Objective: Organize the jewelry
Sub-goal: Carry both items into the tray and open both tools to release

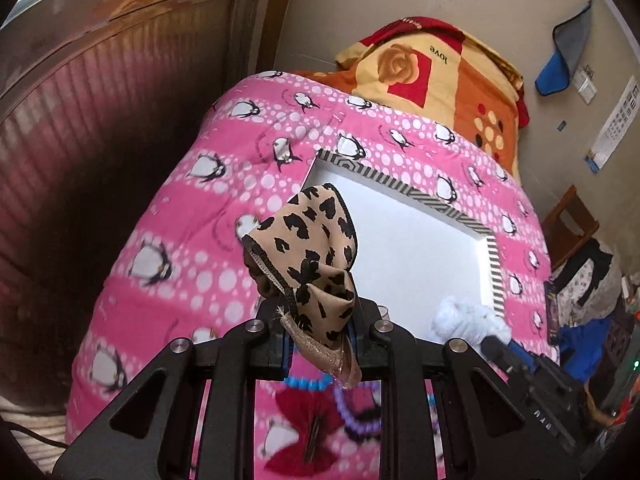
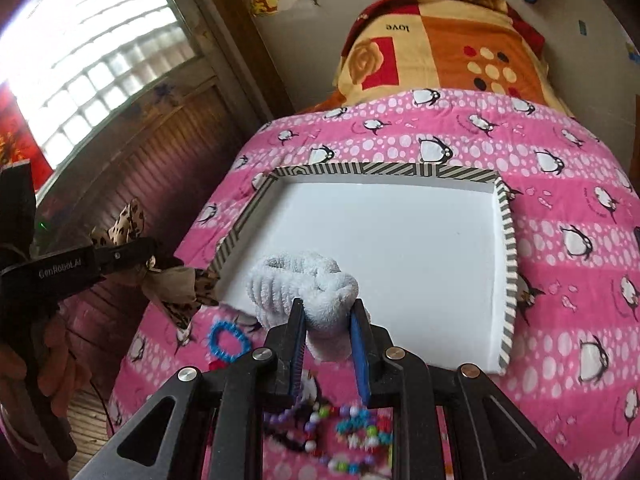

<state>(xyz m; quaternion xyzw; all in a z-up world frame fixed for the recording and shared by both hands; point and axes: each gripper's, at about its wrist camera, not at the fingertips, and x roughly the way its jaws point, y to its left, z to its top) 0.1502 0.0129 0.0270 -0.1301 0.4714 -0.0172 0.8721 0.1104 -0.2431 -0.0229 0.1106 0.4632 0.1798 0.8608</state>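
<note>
**Holding two hair accessories above the tray**

Gripping is confirmed on both tools. The left gripper [image 1: 320, 320] has its jaws clamped on a leopard-print bow [image 1: 308, 252]; the fabric stands up between the fingers, and a glittery clip end hangs down below them. In the right wrist view the same bow [image 2: 128, 224] and the left gripper [image 2: 132, 256] appear at the left edge, off the side of the bed, just beside the near-left corner of the tray.

The right gripper [image 2: 328, 320] has its jaws closed on a white fluffy scrunchie [image 2: 304, 284]. The scrunchie bulges above the two blue-lined fingers [image 2: 360, 344] and is seen in front of the near edge of the tray. In the left wrist view the scrunchie [image 1: 468, 320] shows at the right, at the tip of the right gripper.

The tray [image 2: 508, 248] is a shallow white box with a black-and-white striped rim. It lies on a pink penguin-print blanket [image 2: 560, 184]. Its floor is bare white.

Remaining jewelry lies on the blanket nearer than the tray:
- a blue ring-shaped bracelet [image 2: 228, 340], just beside the near-left corner of the tray;
- a heap of mixed coloured beads [image 2: 344, 436], blurred, below the right gripper;
- a red bow [image 1: 308, 428] and a purple bead strand [image 1: 356, 416], below the left gripper.

An orange and red folded blanket [image 2: 440, 44] lies at the far end of the bed.
</note>
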